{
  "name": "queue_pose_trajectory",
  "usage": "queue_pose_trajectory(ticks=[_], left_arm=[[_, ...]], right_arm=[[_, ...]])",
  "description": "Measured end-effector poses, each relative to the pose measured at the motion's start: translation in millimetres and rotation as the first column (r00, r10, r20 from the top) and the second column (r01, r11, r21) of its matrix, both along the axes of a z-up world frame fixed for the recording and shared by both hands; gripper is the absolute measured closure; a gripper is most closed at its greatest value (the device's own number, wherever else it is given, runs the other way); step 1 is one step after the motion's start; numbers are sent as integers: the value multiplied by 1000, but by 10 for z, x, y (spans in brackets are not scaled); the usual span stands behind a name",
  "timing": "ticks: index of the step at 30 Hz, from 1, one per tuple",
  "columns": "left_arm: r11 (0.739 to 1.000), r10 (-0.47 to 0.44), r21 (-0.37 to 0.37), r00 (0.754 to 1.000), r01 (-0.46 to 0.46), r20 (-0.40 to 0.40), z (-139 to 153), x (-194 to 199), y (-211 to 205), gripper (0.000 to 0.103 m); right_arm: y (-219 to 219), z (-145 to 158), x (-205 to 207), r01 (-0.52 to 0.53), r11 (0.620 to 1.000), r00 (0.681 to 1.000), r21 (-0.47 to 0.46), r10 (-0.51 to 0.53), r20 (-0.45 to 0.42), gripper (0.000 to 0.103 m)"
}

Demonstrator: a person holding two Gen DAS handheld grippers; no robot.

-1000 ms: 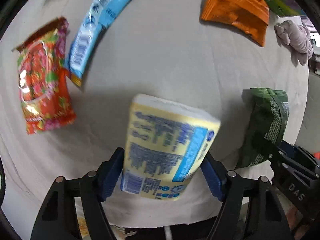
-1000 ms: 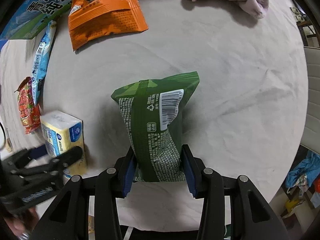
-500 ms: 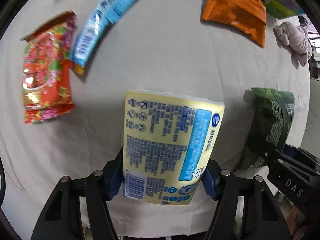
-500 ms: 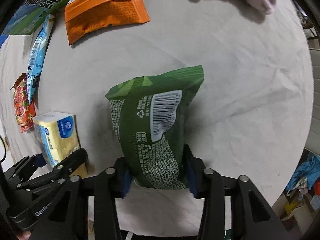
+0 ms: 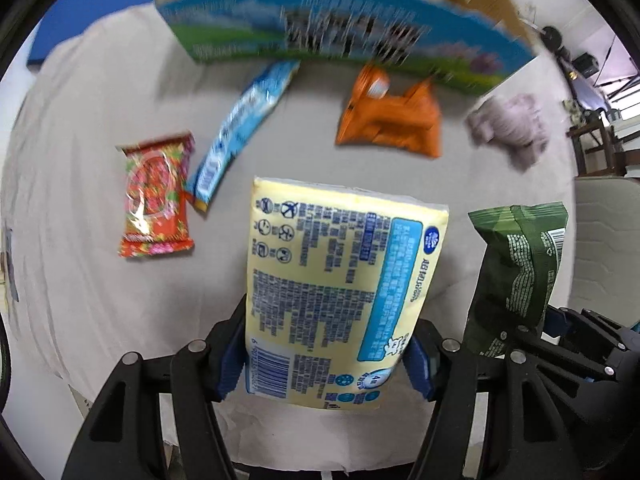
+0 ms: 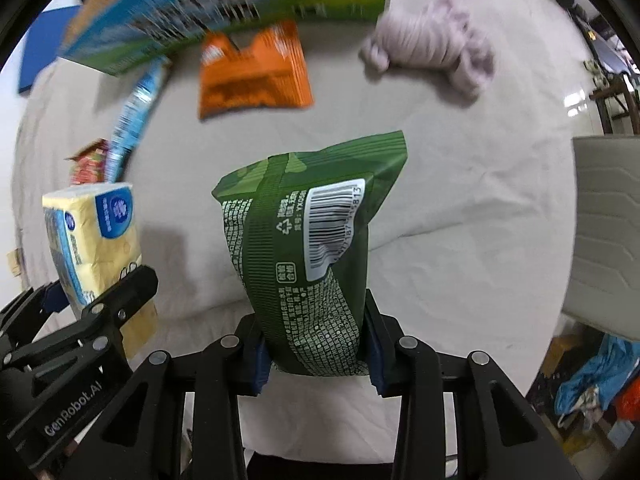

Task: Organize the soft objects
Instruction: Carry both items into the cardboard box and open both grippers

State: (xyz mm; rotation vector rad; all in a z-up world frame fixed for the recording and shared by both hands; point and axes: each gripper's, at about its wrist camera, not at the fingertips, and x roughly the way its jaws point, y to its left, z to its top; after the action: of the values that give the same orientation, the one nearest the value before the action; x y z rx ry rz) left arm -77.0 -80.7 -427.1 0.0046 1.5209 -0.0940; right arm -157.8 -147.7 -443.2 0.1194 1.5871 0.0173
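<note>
My left gripper (image 5: 326,360) is shut on a yellow tissue pack (image 5: 340,288) and holds it up above the cloth-covered table (image 5: 80,300). My right gripper (image 6: 316,346) is shut on a green snack bag (image 6: 308,256), also lifted. The tissue pack shows at the left of the right wrist view (image 6: 96,240), and the green bag at the right of the left wrist view (image 5: 516,272). The two grippers are side by side.
On the table lie a red snack packet (image 5: 154,200), a long blue packet (image 5: 240,128), an orange bag (image 5: 392,120) and a lilac plush toy (image 5: 512,128). An open cardboard box (image 5: 344,32) with blue-green print stands at the back.
Both grippers have lifted and tilted up with their packs. The box at the back has come into view. The packets on the table look farther away.
</note>
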Motion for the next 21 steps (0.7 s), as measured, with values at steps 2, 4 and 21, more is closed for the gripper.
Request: queue_pose_trajectory(ticks=[2, 4, 21], left_arm=[[1000, 9, -26, 1000, -8, 24, 108, -91, 118, 39], [998, 15, -53, 999, -12, 46, 248, -204, 107, 39], [972, -8, -231, 992, 38, 129, 1378, 1121, 608, 39]], right_arm=[[-31, 189, -29, -3, 1000, 1000, 20, 2, 30, 63], [-66, 385, -56, -7, 999, 998, 37, 5, 57, 63], [-147, 1763, 1356, 26, 996, 962, 87, -49, 267, 64]])
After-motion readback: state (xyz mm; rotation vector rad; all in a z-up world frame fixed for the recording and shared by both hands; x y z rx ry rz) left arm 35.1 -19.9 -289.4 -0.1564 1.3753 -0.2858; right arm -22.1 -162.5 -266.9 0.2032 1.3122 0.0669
